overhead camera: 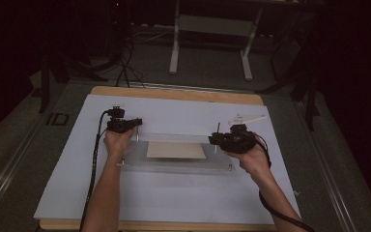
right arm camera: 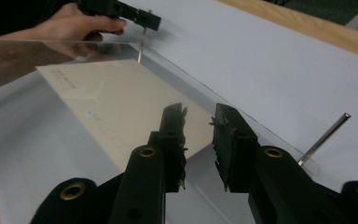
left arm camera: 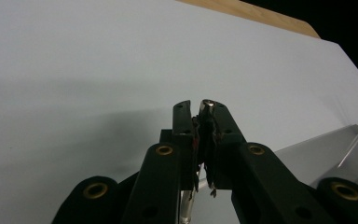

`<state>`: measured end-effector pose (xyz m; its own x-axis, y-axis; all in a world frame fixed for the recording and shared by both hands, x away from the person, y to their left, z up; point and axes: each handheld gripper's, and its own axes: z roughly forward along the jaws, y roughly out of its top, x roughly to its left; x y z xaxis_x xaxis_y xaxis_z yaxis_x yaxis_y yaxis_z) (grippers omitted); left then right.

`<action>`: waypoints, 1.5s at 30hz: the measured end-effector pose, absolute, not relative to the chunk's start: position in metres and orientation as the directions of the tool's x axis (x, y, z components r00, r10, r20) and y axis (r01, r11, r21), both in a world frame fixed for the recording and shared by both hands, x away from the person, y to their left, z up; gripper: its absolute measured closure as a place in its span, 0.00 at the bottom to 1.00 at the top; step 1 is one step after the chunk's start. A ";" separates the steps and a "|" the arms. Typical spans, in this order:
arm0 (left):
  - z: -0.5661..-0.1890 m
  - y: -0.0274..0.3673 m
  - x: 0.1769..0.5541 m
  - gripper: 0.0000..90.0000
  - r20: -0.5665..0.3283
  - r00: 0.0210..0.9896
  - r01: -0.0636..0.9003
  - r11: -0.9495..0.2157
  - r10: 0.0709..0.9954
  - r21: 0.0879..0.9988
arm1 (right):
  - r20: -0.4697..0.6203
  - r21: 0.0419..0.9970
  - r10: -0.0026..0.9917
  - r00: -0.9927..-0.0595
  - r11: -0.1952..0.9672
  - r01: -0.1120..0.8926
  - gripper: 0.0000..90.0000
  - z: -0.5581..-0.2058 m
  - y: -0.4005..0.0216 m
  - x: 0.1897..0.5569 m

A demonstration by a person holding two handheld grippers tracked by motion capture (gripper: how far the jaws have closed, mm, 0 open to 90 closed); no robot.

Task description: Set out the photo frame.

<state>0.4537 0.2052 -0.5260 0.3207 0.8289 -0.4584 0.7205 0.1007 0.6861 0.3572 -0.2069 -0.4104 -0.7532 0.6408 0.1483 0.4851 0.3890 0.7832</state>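
A person stands at a wooden table (overhead camera: 174,93) covered with a pale grey sheet (overhead camera: 174,193), a black two-jaw gripper in each hand. In the middle of the sheet lies a clear rectangular acrylic plate (overhead camera: 174,166) with a thin metal pin standing upright at each corner, and a cream-coloured paper card (overhead camera: 176,150) lies flat within the plate's outline; I cannot tell whether it is under the plate or between two layers. The left gripper (overhead camera: 136,129) sits at the plate's far left corner, and in the left gripper view (left arm camera: 200,109) its jaws are pressed together on the rounded silver top of the far left metal pin (left arm camera: 208,104), pinching it. The left hand (overhead camera: 118,141) rests over that edge of the plate. The right gripper (overhead camera: 212,140) hangs above the plate's right side, close to the far right metal pin (overhead camera: 218,128) but apart from it. In the right gripper view (right arm camera: 199,116) its jaws are spread with a clear gap and nothing between them, the card's corner below them, and the far right pin (right arm camera: 324,138) stands off to the side, untouched. Farther off in that view, the left gripper (right arm camera: 142,21) holds its pin (right arm camera: 142,44). Beyond the right gripper, a small white flat part (overhead camera: 246,118) lies on the sheet.
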 end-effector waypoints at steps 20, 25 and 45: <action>-0.526 0.205 0.455 0.93 -0.466 0.313 0.726 0.107 0.828 0.679 | 0.122 0.821 0.531 -0.838 0.420 0.386 1.00 -0.397 -0.186 0.297; -0.526 0.205 0.455 0.93 -0.468 0.313 0.727 0.109 0.827 0.678 | 0.122 0.822 0.507 -0.853 0.430 0.374 1.00 -0.402 -0.180 0.286; -0.526 0.206 0.457 0.92 -0.487 0.306 0.738 0.119 0.818 0.664 | 0.070 0.817 0.479 -0.875 0.476 0.326 1.00 -0.439 -0.151 0.264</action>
<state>0.4570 0.2065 -0.5265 0.3060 0.8181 -0.4868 0.7385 0.1188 0.6637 0.2637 -0.1512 -0.4386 -0.8750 0.4790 0.0701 0.3259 0.4757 0.8171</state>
